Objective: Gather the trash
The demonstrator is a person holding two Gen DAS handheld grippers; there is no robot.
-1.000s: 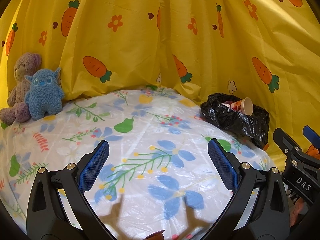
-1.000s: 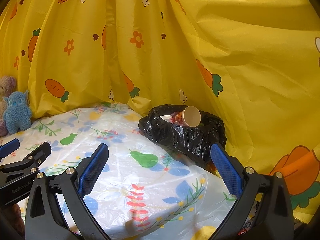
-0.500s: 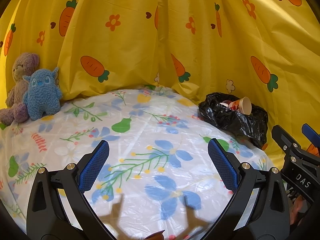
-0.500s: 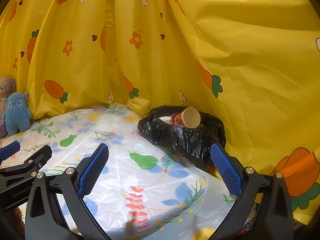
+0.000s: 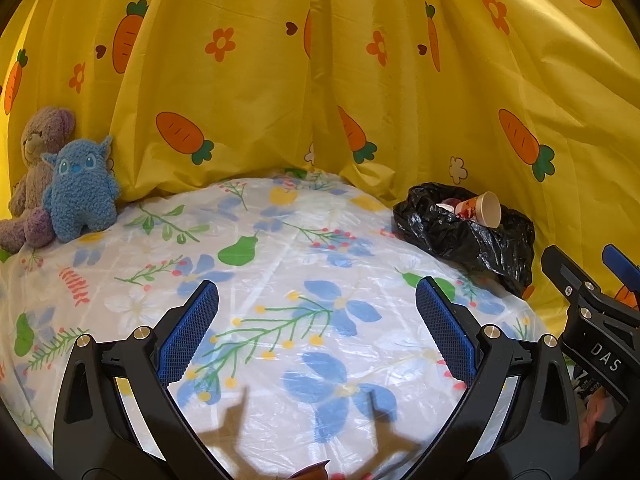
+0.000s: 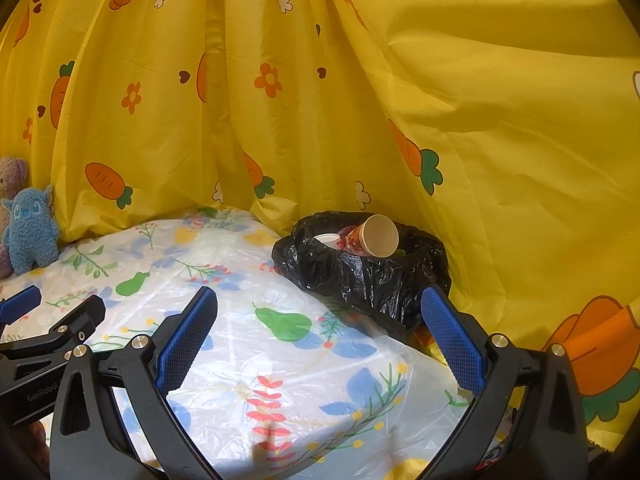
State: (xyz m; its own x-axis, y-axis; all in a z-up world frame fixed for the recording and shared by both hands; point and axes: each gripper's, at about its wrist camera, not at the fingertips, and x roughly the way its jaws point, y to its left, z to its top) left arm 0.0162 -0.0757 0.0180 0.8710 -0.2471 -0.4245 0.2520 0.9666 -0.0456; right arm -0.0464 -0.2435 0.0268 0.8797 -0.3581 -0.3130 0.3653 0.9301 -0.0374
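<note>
Yellow curtain (image 5: pixel 260 92) printed with carrots and flowers is hung behind and to the right of a table covered by a white floral sheet (image 5: pixel 280 280) under clear plastic. Folds of the curtain are seen touching the far edge of the sheet.

Left gripper (image 5: pixel 316 332): held over the near part of the sheet, jaws spread wide, blue pads (image 5: pixel 188 336) facing each other, nothing between them. Its forked shadow is cast on the sheet just below it. Right gripper (image 6: pixel 320 336): likewise spread wide and empty, held over the right part of the sheet, aimed toward the far right corner. Each gripper is seen at the edge of the other's view, side by side and apart.

Black trash bag (image 5: pixel 468 236) is set at the far right corner of the table, against the curtain, its mouth open and crumpled. Paper cup (image 6: pixel 378 236) is lodged on its side in the bag's mouth, open end facing the cameras; some white and red scraps are seen beside it in the bag, too small to be identified. The bag lies beyond the right gripper's fingertips, not touched.

Two soft toys are propped at the far left against the curtain: a blue one (image 5: pixel 80 196) in front, a purple bear (image 5: pixel 36 168) just behind, touching it.
</note>
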